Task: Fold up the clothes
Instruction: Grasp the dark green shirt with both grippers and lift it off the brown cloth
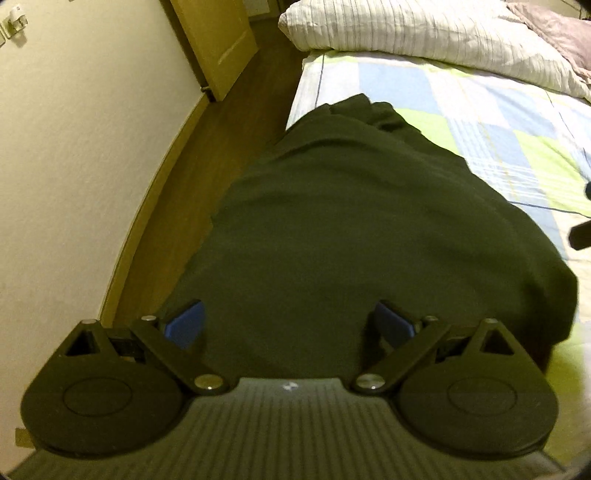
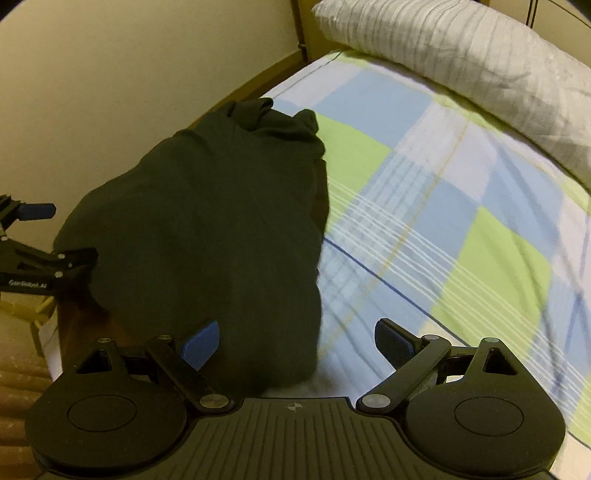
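From the left wrist, we see our left gripper [image 1: 288,325] with fingers spread wide above a dark green garment [image 1: 351,221] lying on the checked bedsheet [image 1: 498,129], pillow [image 1: 424,33] at one o'clock. From the right wrist, our right gripper [image 2: 297,345] is likewise spread, empty, the garment at eleven o'clock.

Bedsheet [image 2: 461,206] right of garment [image 2: 207,221] free; pillow [image 2: 461,48] beyond.

Bed [image 2: 424,206] – dark garment [image 2: 207,221], pillow [image 2: 461,55].
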Demonstrator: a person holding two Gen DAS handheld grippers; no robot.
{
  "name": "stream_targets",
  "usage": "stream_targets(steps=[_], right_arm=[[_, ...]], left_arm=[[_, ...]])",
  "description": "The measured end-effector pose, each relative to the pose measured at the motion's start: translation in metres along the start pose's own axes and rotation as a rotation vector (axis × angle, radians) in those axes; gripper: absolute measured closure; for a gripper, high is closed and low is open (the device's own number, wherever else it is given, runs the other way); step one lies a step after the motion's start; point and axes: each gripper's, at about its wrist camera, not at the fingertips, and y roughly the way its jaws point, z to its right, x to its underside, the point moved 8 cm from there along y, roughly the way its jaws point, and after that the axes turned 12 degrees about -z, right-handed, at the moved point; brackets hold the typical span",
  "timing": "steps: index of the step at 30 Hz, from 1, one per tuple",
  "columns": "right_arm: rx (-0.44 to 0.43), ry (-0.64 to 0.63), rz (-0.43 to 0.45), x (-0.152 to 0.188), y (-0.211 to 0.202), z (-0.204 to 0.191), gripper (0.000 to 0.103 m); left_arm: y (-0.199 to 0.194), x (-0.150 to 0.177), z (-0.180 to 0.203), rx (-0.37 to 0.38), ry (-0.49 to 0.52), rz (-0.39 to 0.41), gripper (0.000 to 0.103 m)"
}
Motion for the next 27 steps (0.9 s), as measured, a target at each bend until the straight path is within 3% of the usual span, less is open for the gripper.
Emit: stream_targets(steps=[3,8,9,10,11,13,16,22,27], right_arm=[[-0.008,0.007,0.005,-0.016,0.023,-0.002,0.009],[-0.051,0.017,-0.030,-0.024,0.060,-0.005,0.011],[-0.066,0.015,-0.045,-0.023,0.066,-0.006,0.038],[-0.062,0.066,-0.044,-0.023,0.071,-0.006,0.059],[-0.040,0.100,-0.037,-0.023,0.073,-0.007,0.088],[-0.003,0.072,-0.036,-0.020,0.071,-0.010,0.103],[0.001,0.053,0.001,-0.018,0.051,-0.010,0.103],[0.026,0.057,0.120,0.003,-0.029,0.015,0.103],[0.068,0.071,0.187,0.050,-0.094,0.052,0.103]], left_arm=[[0.015,-0.002,-0.008,0.049,0.016,0.000,0.007],[0.020,-0.004,-0.003,0.135,0.072,0.016,0.037],[0.017,-0.003,0.000,0.141,0.087,0.020,0.047],[0.014,-0.002,0.002,0.138,0.102,0.024,0.056],[0.011,-0.002,0.004,0.129,0.116,0.030,0.061],[0.004,-0.005,0.007,0.113,0.133,0.045,0.085],[-0.014,-0.008,0.011,0.096,0.144,0.071,0.102],[-0.071,-0.011,0.042,0.097,0.198,0.141,0.103],[-0.124,0.004,0.110,0.117,0.284,0.182,0.103]])
